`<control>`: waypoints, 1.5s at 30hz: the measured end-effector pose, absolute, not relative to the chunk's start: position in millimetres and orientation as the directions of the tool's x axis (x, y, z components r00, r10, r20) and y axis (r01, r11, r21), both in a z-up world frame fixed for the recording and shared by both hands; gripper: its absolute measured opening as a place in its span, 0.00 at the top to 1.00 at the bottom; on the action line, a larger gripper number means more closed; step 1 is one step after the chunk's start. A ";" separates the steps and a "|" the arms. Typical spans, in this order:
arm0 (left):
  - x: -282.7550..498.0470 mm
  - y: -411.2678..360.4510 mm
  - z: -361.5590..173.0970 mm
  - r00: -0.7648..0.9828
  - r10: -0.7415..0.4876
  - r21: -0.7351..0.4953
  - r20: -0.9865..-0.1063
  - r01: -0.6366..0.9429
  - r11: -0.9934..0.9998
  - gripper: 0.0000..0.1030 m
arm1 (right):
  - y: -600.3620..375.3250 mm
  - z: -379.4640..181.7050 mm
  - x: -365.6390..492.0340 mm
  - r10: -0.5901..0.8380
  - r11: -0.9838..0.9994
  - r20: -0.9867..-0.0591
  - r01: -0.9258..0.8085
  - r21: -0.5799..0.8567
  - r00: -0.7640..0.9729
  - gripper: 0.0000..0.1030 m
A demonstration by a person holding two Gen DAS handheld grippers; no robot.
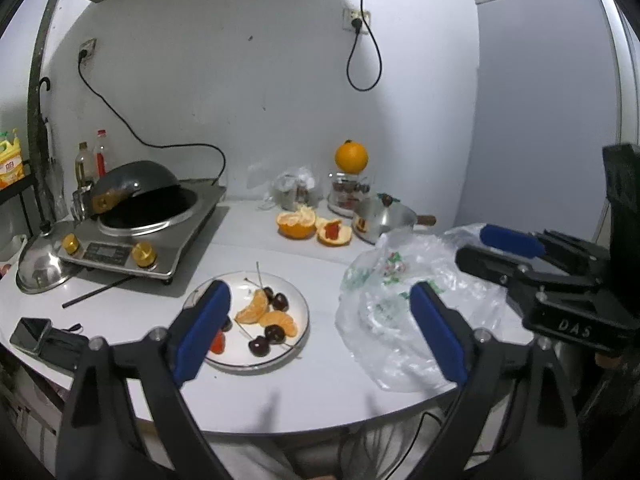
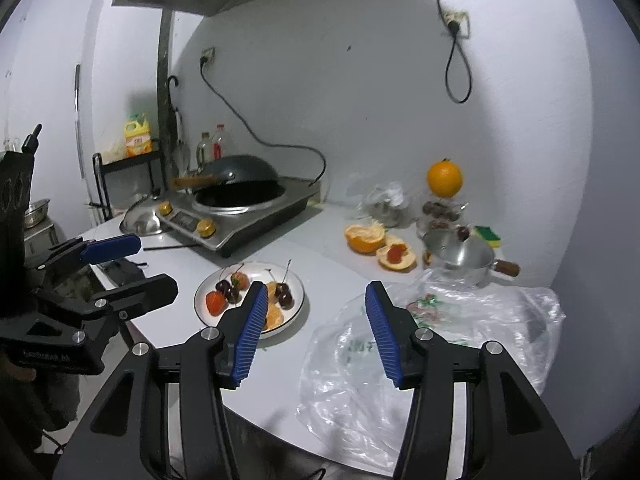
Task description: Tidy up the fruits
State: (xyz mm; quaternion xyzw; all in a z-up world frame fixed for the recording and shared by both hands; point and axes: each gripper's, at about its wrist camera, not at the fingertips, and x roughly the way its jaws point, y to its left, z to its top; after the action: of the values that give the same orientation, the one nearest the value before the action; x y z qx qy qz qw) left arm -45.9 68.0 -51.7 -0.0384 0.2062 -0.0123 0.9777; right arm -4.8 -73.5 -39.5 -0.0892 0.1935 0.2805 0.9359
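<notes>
Crumpled clear plastic bag (image 2: 432, 344) beside round white plate (image 2: 294, 308). Plate holds dark cherries (image 1: 276, 334), orange segments (image 1: 254, 307). Left gripper (image 1: 320, 320) and right gripper (image 2: 316, 324) both spread, empty.

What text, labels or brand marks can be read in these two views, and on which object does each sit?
"DAS": white letters on the black body of the right hand-held gripper, left wrist view.
Yellow plastic oil jug label: red characters, too blurred to read.
Clear crumpled plastic bag: green and red print, unreadable.
Silver induction cooker display: unreadable.
Left hand-held gripper body: faint lettering, too blurred.
</notes>
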 end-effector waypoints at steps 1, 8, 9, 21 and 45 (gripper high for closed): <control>-48.4 65.3 -48.2 0.919 -0.035 -0.077 -0.392 0.006 0.997 0.10 | -76.7 -36.5 -9.1 0.484 0.832 -0.402 -0.551 -0.062 0.777 0.48; -68.0 44.1 -19.1 0.949 -0.013 -0.038 -0.314 0.001 0.999 0.10 | -96.5 -9.7 -31.7 0.424 0.884 -0.331 -0.464 -0.050 0.843 0.28; -68.9 43.2 -16.1 0.951 -0.004 -0.034 -0.309 -0.007 0.999 0.10 | -99.2 -5.5 -34.9 0.417 0.890 -0.319 -0.454 -0.049 0.851 0.27; -104.1 34.6 22.8 0.977 0.075 -0.004 -0.200 -0.077 0.997 0.10 | -118.8 27.2 -64.6 0.382 0.916 -0.206 -0.398 -0.045 0.901 0.27; -118.7 27.6 13.1 0.982 0.067 -0.010 -0.179 -0.070 0.998 0.10 | -128.4 16.9 -72.0 0.362 0.927 -0.198 -0.373 -0.025 0.911 0.27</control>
State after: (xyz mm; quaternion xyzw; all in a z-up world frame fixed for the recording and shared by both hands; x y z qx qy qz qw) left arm -118.7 27.6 13.1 -0.0083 0.0896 0.0342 0.9954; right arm -72.0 -128.4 16.9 -0.0313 0.0952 0.1881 0.9770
